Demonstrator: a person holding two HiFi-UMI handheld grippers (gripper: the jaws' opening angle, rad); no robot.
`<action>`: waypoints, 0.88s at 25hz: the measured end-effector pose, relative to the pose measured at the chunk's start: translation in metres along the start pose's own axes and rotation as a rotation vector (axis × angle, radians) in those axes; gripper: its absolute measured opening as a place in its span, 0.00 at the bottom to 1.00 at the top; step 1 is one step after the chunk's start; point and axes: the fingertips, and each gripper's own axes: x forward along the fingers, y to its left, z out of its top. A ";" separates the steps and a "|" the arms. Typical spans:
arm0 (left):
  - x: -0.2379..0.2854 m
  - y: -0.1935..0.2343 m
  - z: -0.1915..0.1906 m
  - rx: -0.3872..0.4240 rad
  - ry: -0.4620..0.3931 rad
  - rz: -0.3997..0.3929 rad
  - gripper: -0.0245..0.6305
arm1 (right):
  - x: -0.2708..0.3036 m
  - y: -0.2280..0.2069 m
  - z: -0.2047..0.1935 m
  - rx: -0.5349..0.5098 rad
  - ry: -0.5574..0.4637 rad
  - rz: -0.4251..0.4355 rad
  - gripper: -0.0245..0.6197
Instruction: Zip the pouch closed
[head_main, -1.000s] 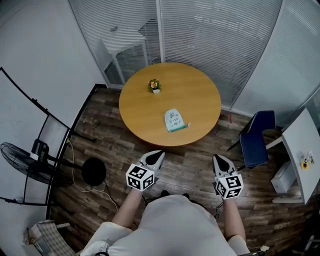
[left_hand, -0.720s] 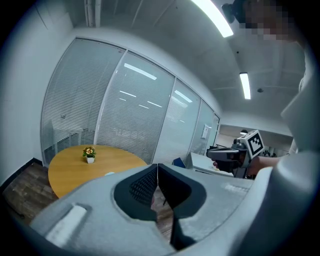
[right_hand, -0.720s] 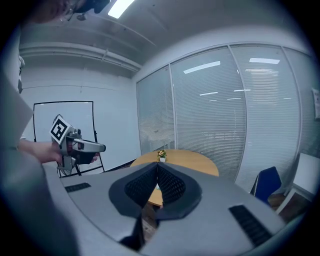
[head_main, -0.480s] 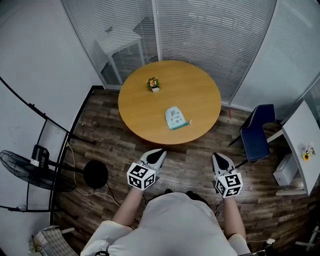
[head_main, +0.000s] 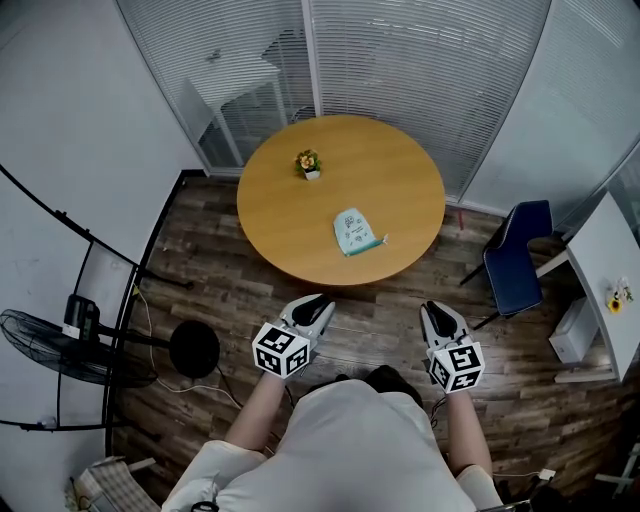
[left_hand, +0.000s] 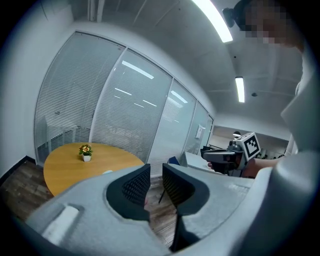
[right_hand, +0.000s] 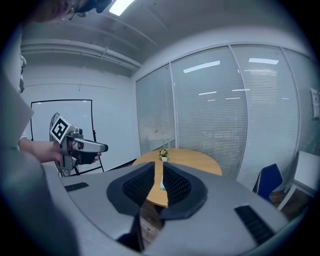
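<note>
Head view: your pouch (head_main: 354, 232) lies on the round worktop (head_main: 390, 180), at 5 o'clock from the flower pot (head_main: 308, 164).
Left tool (head_main: 316, 304): released, jaws slightly parted, holding nothing, well short of the worktop.
Right tool (head_main: 436, 312): released, narrowly parted, nothing between.

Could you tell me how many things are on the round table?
2: a flower pot toward its far side, a pouch toward the near edge. Nothing seems hidden.
</note>
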 end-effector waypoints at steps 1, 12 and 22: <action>0.000 0.001 0.000 -0.003 0.000 0.001 0.15 | 0.001 0.000 -0.001 0.001 0.003 0.000 0.10; 0.020 0.021 0.000 -0.024 0.007 0.023 0.15 | 0.035 -0.018 -0.002 0.009 0.026 0.025 0.10; 0.081 0.050 0.015 -0.061 0.017 0.061 0.15 | 0.095 -0.071 0.007 0.004 0.068 0.083 0.10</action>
